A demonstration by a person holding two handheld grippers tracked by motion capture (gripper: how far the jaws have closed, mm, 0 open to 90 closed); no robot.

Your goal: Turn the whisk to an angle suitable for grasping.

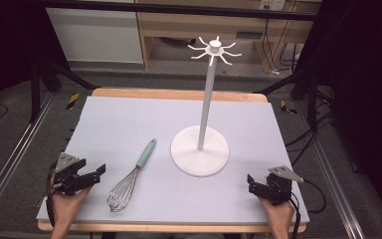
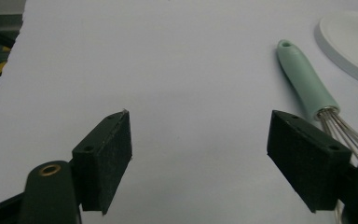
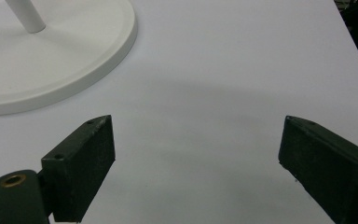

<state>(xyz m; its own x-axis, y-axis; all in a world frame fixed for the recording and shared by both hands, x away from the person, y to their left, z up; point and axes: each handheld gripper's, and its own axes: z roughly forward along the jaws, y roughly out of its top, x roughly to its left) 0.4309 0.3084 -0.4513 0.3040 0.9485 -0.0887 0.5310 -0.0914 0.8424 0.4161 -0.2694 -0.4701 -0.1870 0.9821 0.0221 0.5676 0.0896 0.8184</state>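
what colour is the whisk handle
Pale mint green handle; clearest in the left gripper view.

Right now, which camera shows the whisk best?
The high view: the whole whisk lies on the mat, green handle to wire head. The left gripper view has its handle and the top of its wires beside the right-hand jaw. The right gripper view looks at the white stand's base.

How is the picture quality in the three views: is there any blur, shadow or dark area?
High view: table mat evenly lit, surroundings dark, whisk fairly sharp. Left gripper view: near jaws soft, whisk handle clearer. Right gripper view: a faint broad shadow on the mat ahead of the jaws, white stand base bright.
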